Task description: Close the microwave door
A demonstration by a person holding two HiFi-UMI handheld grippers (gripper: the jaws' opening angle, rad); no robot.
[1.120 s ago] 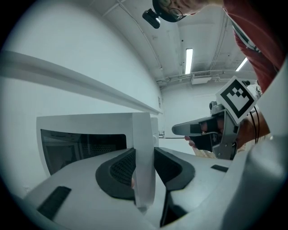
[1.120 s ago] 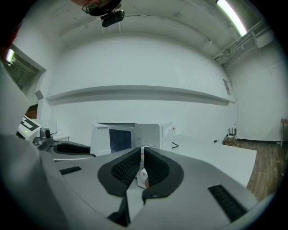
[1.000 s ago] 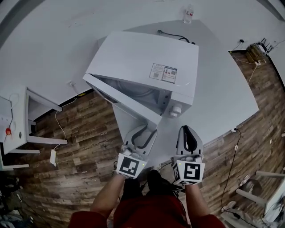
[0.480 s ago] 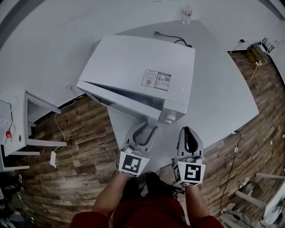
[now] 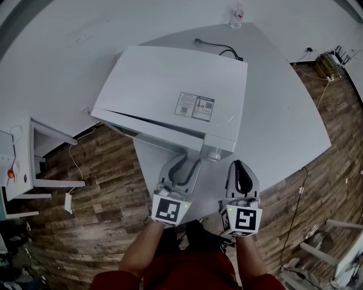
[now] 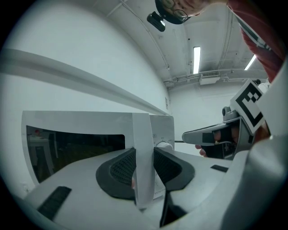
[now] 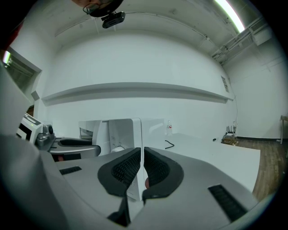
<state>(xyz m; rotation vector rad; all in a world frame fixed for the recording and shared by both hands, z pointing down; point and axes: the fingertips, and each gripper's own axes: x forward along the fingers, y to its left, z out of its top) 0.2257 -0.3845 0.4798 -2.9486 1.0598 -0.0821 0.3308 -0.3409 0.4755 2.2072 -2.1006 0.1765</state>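
Observation:
A white microwave [image 5: 176, 85] stands on the white table [image 5: 283, 113] with its door [image 5: 144, 131] ajar by a thin wedge at the left. My left gripper [image 5: 190, 162] is shut on the door's free edge [image 6: 143, 157], one ribbed pad on each side of the white strip. The dark door window [image 6: 76, 143] lies to its left and a knob [image 6: 164, 145] just behind. My right gripper [image 5: 237, 165] hovers in front of the control panel, beside the knob [image 5: 214, 153], jaws together and holding nothing. In the right gripper view those jaws [image 7: 142, 164] point at the microwave [image 7: 121, 130].
A plastic bottle [image 5: 238, 14] stands at the table's far edge, and a black power cable [image 5: 218, 46] trails behind the microwave. A white stand [image 5: 22, 164] sits on the wooden floor to the left. The table's rounded front edge is right below my grippers.
The door has swung towards the microwave body, from a wide gap to a thin sliver, with my left gripper moving along on its edge. The right gripper shifted slightly forward.

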